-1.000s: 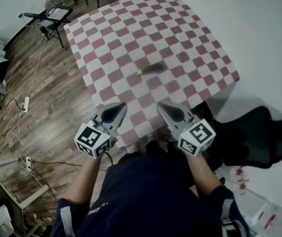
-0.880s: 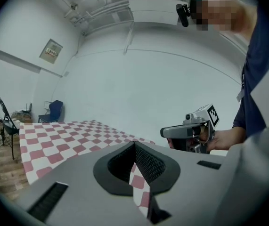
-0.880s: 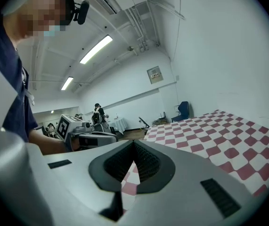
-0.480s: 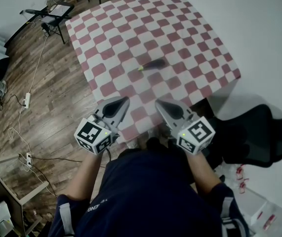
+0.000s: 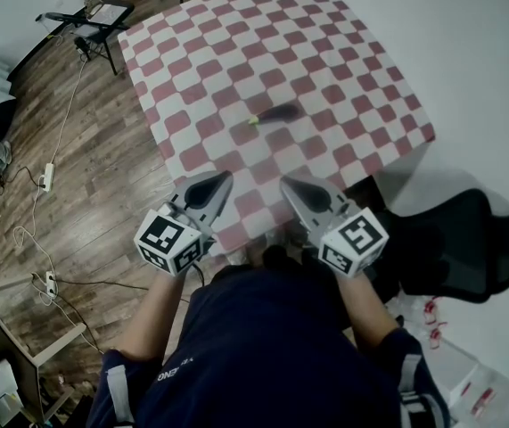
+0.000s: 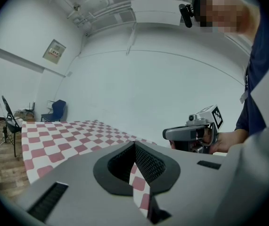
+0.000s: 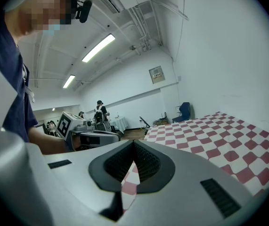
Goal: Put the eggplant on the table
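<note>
Both sets of fingers (image 6: 68, 178) fully closed, nothing held. Left gripper (image 5: 223, 182) and right gripper (image 5: 288, 185) hover at near edge of bench (image 5: 352, 78). Eggplant (image 5: 276, 113) lies mid-bench, well apart.

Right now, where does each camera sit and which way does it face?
Head view: head-mounted, steeply down at red-and-white checked table, dark eggplant; left gripper, right gripper, torso show.
Left gripper view: on left gripper, forward along shut jaws over table; right gripper shows.
Right gripper view: likewise; left gripper shows.
All share the table.
</note>
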The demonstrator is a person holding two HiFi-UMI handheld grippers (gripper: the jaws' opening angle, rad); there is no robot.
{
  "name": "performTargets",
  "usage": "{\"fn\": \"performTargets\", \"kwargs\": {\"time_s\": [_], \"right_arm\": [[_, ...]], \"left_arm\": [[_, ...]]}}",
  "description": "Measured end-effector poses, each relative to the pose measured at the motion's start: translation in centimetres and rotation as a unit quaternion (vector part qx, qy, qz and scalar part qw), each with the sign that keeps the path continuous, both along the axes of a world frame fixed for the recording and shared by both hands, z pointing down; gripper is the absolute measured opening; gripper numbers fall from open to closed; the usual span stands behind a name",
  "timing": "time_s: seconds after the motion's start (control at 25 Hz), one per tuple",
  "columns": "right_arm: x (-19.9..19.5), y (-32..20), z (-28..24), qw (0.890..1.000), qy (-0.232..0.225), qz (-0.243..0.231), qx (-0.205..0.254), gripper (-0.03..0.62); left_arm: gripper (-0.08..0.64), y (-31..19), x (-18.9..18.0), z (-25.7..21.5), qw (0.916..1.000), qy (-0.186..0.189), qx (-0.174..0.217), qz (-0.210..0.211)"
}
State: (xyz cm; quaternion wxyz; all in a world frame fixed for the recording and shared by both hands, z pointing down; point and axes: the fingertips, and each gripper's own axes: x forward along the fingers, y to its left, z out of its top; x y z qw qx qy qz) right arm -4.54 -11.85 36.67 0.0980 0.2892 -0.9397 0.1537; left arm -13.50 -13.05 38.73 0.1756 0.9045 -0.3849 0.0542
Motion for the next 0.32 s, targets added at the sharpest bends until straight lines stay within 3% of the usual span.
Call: {"fn": "performTargets", "kwargs": {"time_s": [0.32], "right_arm": [[0.27,-0.31,0.36,1.0,0.0,-0.001,-0.001,0.011]], "left_arm": [[0.026,-0.22,0.31,0.61,1.0,-0.001,-0.003,0.0]]}}
